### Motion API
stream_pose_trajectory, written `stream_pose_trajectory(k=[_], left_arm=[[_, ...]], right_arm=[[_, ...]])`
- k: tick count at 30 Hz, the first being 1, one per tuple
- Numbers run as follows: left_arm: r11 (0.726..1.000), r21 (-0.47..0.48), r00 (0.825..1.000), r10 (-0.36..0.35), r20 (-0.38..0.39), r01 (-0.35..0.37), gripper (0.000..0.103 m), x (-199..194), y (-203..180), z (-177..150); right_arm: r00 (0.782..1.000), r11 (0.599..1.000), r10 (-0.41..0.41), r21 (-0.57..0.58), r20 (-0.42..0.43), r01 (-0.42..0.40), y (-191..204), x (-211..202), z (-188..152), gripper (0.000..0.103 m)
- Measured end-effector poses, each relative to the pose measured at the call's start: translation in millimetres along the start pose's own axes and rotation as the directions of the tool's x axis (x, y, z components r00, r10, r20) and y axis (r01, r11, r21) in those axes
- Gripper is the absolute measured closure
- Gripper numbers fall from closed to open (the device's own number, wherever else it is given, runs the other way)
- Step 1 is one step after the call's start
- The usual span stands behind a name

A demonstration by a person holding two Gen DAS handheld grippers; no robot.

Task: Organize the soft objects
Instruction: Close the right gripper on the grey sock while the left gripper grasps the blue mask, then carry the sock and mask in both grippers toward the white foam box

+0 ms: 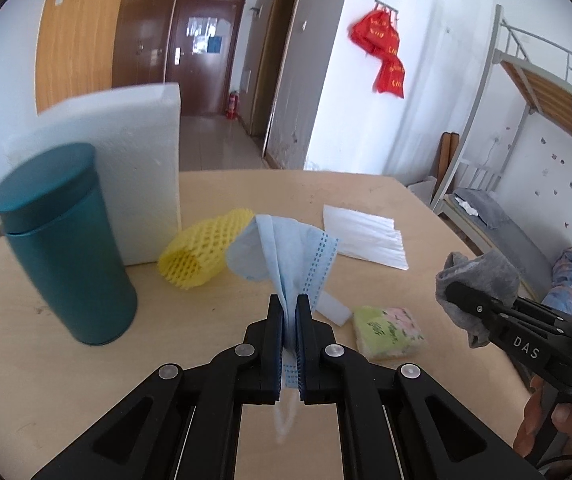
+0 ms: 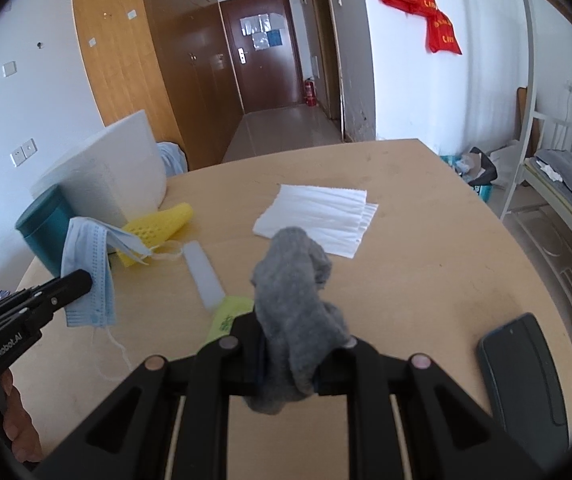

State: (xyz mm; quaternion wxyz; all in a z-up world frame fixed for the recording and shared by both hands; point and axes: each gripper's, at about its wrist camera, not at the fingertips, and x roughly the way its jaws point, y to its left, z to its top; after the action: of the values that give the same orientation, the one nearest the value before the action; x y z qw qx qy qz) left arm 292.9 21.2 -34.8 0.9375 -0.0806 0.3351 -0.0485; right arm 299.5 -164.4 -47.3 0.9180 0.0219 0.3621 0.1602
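With the blue face mask (image 1: pixel 282 252) pinched in the left gripper (image 1: pixel 290 320) and the grey sock (image 2: pixel 294 300) clamped in the right gripper (image 2: pixel 286 344) — both lifted above the table (image 2: pixel 426 248) — each should be lowered fully onto its spot before the jaws are released, loose ear loops kept clear.

On the table (image 1: pixel 366 192), the canister (image 1: pixel 66 248) stands left, the foam block (image 1: pixel 134 168) behind it, the mesh sleeve (image 1: pixel 202 248) beside, the folded sheet (image 1: pixel 362 236) farther right.
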Motion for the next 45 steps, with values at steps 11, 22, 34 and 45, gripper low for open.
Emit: stream_pose_trajectory(k=[11, 22, 34, 45], left_arm=[[0.999, 0.033, 0.997, 0.009, 0.077, -0.012, 0.097, -62.3, -8.0, -23.6], [0.999, 0.048, 0.988, 0.016, 0.155, -0.023, 0.097, -122.9, -18.0, -47.0], [0.997, 0.043, 0.976, 0.056, 0.21, -0.067, 0.097, -189.0, -28.3, -103.4], [0.992, 0.027, 0.961, 0.109, 0.256, -0.12, 0.097, -236.9, -32.3, -150.6]], right_arm=[[0.998, 1.0, 0.011, -0.027, 0.066, -0.009, 17.2, -44.6, -13.3, 0.083], [0.99, 0.997, 0.032, -0.071, 0.137, -0.022, 41.0, -97.9, -38.7, 0.083], [0.978, 0.988, 0.094, -0.134, 0.185, -0.07, 68.7, -148.5, -88.8, 0.083], [0.959, 0.974, 0.158, -0.199, 0.234, -0.112, 94.0, -186.5, -126.3, 0.083]])
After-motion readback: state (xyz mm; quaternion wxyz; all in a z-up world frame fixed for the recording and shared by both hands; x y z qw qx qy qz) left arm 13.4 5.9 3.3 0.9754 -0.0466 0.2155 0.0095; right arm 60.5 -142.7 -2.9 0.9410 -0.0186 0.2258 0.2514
